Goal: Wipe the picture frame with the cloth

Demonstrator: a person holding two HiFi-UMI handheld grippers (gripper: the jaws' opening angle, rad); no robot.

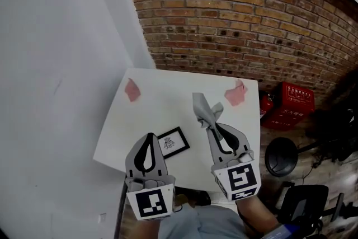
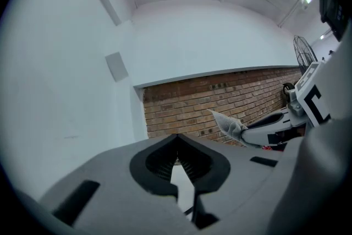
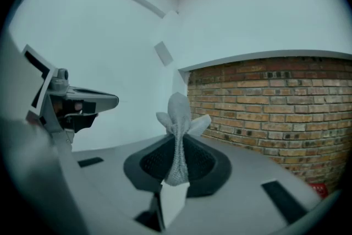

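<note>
The cloth (image 1: 205, 110) is held in the right claw (image 1: 213, 126). This claw is pinched tight on it, and a bunch of grey cloth sticks out past the tips. The left claw (image 1: 150, 137) is closed too, tip against tip, and nothing is held in it. Both claws are held up in the air over the near edge of the counter (image 1: 162, 103).

The picture frame (image 1: 174, 142) is laid flat on the counter, below the claws and between them, a little nearer to the left claw. It is not touched by either claw or by the cloth.

The cloth is judged to be soft and light. It is bunched and floppy, so it can be expected to bend and fold when it is pressed down. It is best held by a bunched part, as it is now, with a loose part left free for wiping.

The frame is judged to be small, thin and light, with a stiff dark edge. It may be pushed along the smooth counter when it is rubbed, so it should probably be held down at one corner by the empty claw. If glass is in the front, it could be cracked, so only soft pressing is called for.

A red crate (image 1: 292, 102) is seen on the floor, off to the right of the right claw. White writing is printed on it, but it is too small to be read. A small dark drawing is seen in the frame, and no words can be read there.
</note>
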